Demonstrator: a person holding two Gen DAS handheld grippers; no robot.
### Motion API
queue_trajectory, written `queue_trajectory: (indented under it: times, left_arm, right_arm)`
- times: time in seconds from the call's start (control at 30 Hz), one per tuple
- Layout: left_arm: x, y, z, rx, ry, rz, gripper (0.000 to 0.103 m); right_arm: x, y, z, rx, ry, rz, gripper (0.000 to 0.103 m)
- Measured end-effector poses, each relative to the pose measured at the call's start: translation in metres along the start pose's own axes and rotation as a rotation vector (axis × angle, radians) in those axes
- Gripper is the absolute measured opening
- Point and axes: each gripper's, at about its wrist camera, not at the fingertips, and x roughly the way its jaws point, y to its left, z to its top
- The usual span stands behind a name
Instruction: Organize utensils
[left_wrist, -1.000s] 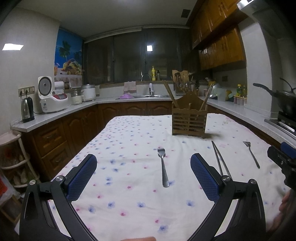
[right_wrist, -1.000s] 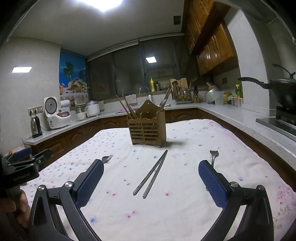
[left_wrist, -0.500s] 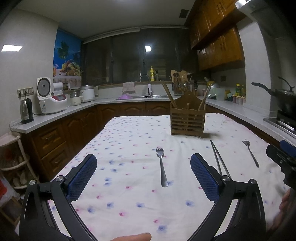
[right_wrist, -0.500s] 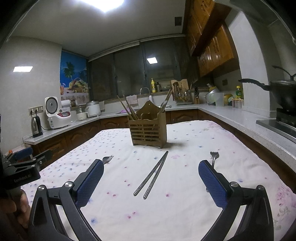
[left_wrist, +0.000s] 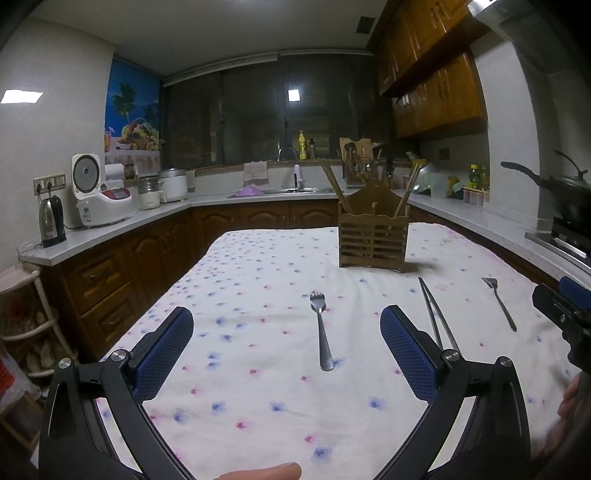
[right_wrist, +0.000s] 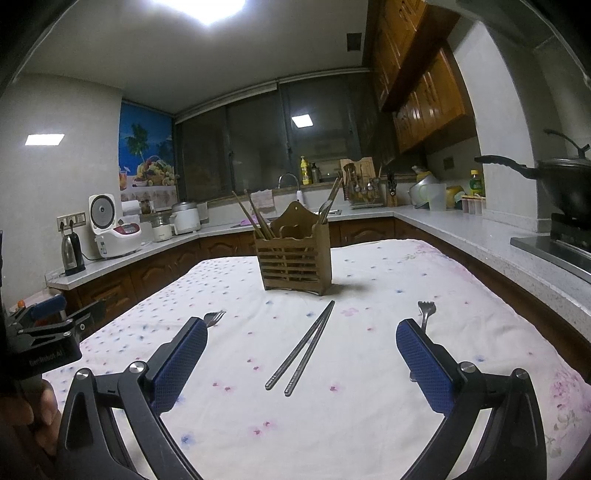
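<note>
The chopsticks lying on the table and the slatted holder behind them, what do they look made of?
Chopsticks: likely stainless steel, going by the thin grey rods with a dull shine. Holder: looks like wood or bamboo, with brown matte slats and a cut-out back panel.

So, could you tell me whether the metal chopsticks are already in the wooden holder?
Out. The metal chopsticks lie flat on the tablecloth in front of the wooden holder, untouched, between two forks.
</note>
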Motion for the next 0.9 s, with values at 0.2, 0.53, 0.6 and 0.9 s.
queue_trajectory:
  times: [0.2,0.53,0.6,0.9]
  left_arm:
    - [0.0006,-0.0009,-0.0008,0.0,0.003,-0.004,0.103]
    - [0.0033,-0.0009,-0.0028,-0.011,0.013,-0.017,0.103]
    - [0.0033,-0.0018,-0.003,-0.007,0.012,-0.021,0.103]
    - [0.003,-0.0035,-0.0032,-0.004,0.011,-0.024,0.103]
  right_arm:
    - [0.0,0.0,-0.0003,0.0,0.001,0.0,0.103]
    - [0.0001,0.0012,-0.0002,0.0,-0.002,0.0,0.103]
    - [-0.0001,0.0007,-0.0004,0.0,0.0,0.0,0.103]
    - [0.0,0.0014,-0.0005,0.002,-0.001,0.0,0.103]
